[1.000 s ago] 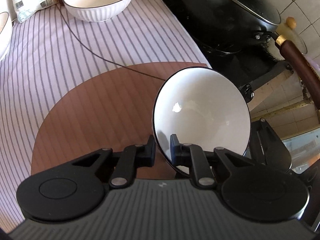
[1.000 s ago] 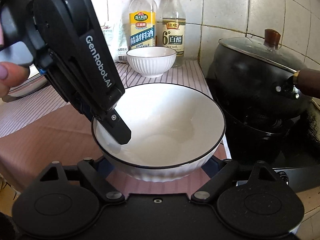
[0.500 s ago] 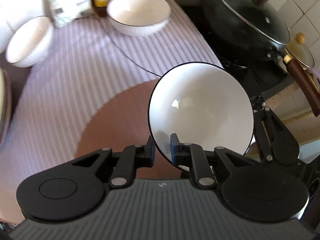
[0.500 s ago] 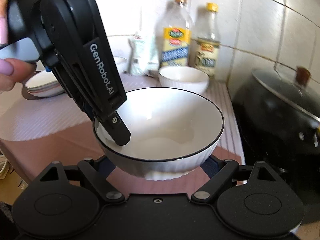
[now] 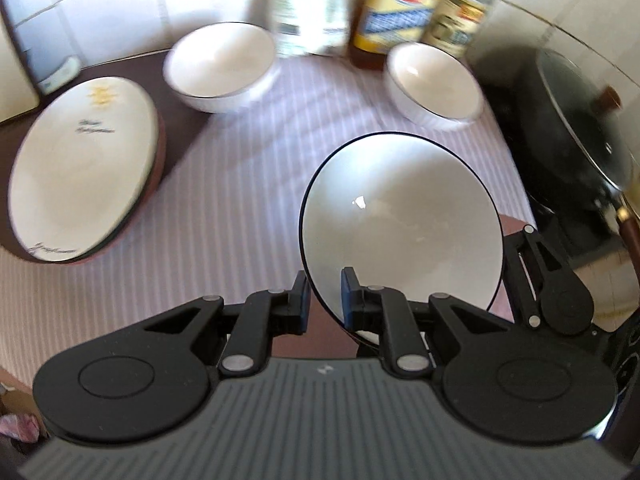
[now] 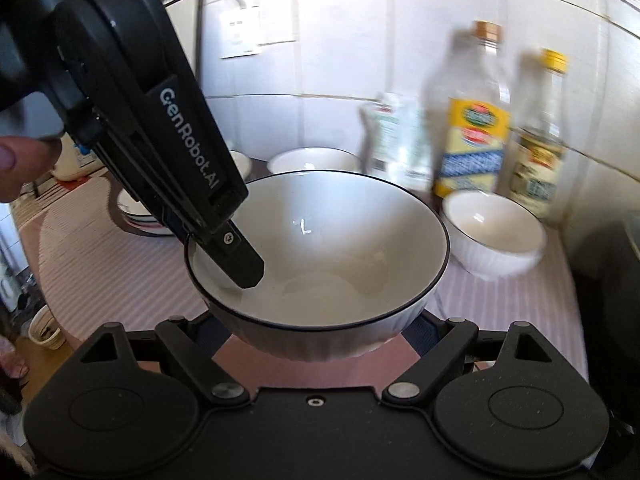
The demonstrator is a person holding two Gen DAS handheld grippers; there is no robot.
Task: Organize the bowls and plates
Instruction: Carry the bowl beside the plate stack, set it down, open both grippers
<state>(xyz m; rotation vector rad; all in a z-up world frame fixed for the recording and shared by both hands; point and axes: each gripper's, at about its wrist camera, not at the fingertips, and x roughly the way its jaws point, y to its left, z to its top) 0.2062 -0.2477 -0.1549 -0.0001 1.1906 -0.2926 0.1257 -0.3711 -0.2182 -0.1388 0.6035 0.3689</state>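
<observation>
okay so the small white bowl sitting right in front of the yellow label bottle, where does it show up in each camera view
Left wrist view: the small white bowl sits upper right of centre, beyond the held bowl, on the striped cloth.
Right wrist view: it sits at right of centre, to the right of the held bowl.
Shared landmark: the yellow-label bottle stands just behind it in both views.

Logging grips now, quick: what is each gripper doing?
Left gripper: shut on the large bowl's rim.
Right gripper: open, fingers either side of that bowl's base.
</observation>
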